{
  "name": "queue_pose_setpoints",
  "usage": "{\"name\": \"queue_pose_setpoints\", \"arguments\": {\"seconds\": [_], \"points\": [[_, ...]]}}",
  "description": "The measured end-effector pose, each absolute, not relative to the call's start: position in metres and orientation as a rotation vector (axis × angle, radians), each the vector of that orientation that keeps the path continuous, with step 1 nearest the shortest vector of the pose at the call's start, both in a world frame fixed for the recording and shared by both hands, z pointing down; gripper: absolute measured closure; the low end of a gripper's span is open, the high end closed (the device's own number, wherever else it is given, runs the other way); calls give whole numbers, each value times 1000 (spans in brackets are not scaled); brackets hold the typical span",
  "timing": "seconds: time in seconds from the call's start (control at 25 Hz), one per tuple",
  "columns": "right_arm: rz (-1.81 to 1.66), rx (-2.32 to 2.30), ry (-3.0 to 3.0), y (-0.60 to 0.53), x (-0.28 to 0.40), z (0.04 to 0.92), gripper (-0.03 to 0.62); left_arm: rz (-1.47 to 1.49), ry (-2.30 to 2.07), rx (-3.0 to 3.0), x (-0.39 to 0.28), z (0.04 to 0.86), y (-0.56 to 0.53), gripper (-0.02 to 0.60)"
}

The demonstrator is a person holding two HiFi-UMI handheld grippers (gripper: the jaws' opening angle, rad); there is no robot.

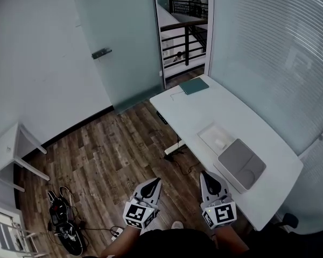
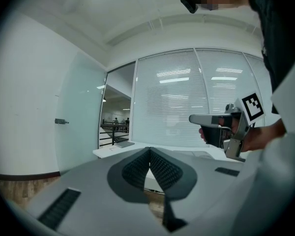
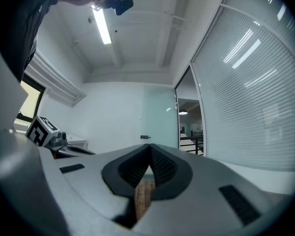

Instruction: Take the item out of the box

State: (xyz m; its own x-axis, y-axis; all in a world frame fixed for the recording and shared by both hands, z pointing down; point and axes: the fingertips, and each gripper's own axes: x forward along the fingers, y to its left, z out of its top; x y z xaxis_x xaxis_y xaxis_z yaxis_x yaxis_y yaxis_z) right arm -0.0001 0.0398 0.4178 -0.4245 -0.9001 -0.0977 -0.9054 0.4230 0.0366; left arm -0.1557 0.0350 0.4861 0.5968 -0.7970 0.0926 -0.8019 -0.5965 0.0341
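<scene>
White and long, the counter (image 1: 242, 114) at the right carries a grey flat rounded box (image 1: 241, 164) at its near end. A shallow white open tray (image 1: 209, 132) just beyond it holds a small white item (image 1: 219, 142), and a teal flat folder (image 1: 194, 85) lies at the far end. The left claw (image 1: 154, 181) and the right claw (image 1: 206, 174) are both clenched on nothing, over the brown wood-plank floor (image 1: 113, 155) near the person, apart from the box.

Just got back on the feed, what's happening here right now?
A person stands by the white table with a gripper in each hand. The left gripper and the right gripper are both shut and empty, held over the wooden floor. The box lies on the table with neither gripper touching it.
</scene>
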Motion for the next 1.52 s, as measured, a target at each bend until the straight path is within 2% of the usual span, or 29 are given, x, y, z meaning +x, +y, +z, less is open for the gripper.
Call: {"name": "queue_pose_setpoints", "arguments": {"seconds": [0.68, 1.12, 1.52], "points": [[130, -1698, 2598, -54, -8, 426, 588, 89, -1432, 2695, -193, 494, -76, 568], [73, -1717, 2628, -148, -61, 435, 588, 120, -1323, 2724, -222, 497, -180, 568], [88, -1876, 2523, -204, -65, 431, 588, 126, -1129, 2833, -214, 492, -249, 568]]}}
